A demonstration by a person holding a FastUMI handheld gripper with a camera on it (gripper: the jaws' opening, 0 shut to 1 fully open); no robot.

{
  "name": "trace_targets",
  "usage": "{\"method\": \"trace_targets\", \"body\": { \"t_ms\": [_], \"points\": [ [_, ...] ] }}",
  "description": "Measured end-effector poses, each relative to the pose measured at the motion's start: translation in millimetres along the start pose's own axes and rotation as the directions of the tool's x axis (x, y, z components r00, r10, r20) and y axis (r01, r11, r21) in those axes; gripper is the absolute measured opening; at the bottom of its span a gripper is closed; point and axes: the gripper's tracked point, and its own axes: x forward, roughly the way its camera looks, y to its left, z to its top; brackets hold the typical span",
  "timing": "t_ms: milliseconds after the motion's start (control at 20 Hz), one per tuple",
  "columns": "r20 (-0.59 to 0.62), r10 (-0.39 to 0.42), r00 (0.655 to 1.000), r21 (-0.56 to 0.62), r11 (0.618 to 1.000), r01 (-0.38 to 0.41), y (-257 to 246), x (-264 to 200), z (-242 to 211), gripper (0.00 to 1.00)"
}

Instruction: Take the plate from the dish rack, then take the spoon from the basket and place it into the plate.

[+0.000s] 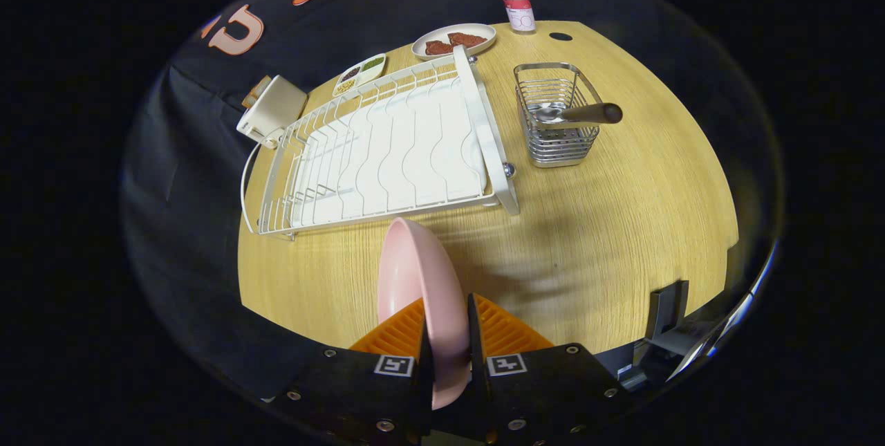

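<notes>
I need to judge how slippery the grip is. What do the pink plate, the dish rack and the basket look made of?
Pink plate, clamped on edge in the gripper: smooth matte plastic or glazed ceramic; can't tell which. Dish rack: thin wire, coated white, over a white tray. Basket: shiny bare metal wire, likely stainless steel.

Kitchen-style booth: dish rack, utensil basket, wooden table.

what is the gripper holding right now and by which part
The pink plate, held on edge by its rim, with the gripper's jaws closed on either side of it.
</notes>
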Motion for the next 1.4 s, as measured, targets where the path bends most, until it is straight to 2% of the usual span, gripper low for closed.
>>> {"method": "trace_targets", "body": {
  "t_ms": [250, 400, 600, 750, 850, 1050, 1200, 1400],
  "points": [
    [0.006, 0.011, 1.000, 0.012, 1.000, -0.011, -5, 9, 3, 0.20],
    [0.045, 0.006, 0.999, 0.016, 1.000, -0.007, -11, 5, 12, 0.23],
    [0.150, -0.009, 0.989, 0.024, 1.000, 0.005, -23, -4, 32, 0.34],
    [0.260, -0.057, 0.964, 0.017, 0.998, 0.054, -41, -13, 52, 0.45],
    [0.306, -0.057, 0.950, -0.001, 0.998, 0.060, -46, -17, 58, 0.52],
    [0.459, -0.084, 0.885, -0.024, 0.994, 0.106, -64, -26, 86, 0.60],
    [0.554, -0.100, 0.827, -0.034, 0.989, 0.142, -76, -28, 106, 0.61],
    [0.670, -0.102, 0.736, -0.103, 0.968, 0.228, -85, -31, 137, 0.60]
  ]
}}
